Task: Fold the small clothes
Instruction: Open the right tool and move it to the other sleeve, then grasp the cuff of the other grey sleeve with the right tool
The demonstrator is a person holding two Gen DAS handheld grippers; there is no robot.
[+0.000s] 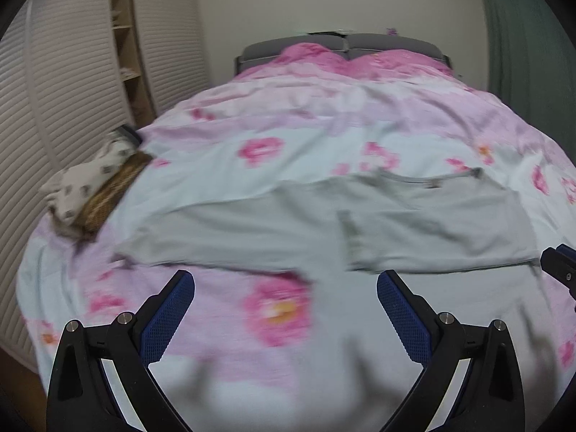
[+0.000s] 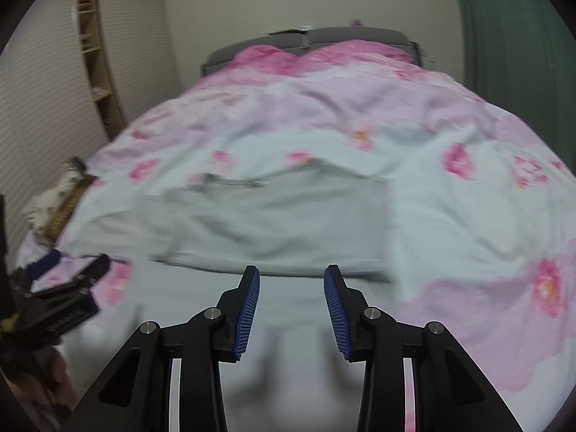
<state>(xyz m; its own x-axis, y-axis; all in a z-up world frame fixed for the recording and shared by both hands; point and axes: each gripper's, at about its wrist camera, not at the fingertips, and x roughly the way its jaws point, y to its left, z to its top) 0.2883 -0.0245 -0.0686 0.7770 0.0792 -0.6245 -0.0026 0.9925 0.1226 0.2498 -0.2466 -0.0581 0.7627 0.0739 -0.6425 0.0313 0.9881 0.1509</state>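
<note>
Pale grey garment [image 1: 324, 223] lies spread flat on bed [image 1: 280, 165], near edge facing both tools, likely for fold. Left gripper [image 1: 286, 309] jaws wide apart, empty, above cover. Right gripper [image 2: 291, 306] jaws apart, narrower gap, empty, short of hem.

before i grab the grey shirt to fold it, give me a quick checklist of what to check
1. Left tongs open: ok, jaws wide apart, nothing between them.
2. Right tongs open: ok, narrower gap, nothing held.
3. Grey shirt spread out on the bedspread: ok, mostly flat; a dark crease runs down its middle.
4. Near hem within reach: ok, it lies just ahead of both tongs.
5. Sleeve and collar position: cannot tell, pictures are blurred.
6. Clothes pile at the bed's left edge clear of the shirt: ok.
</note>
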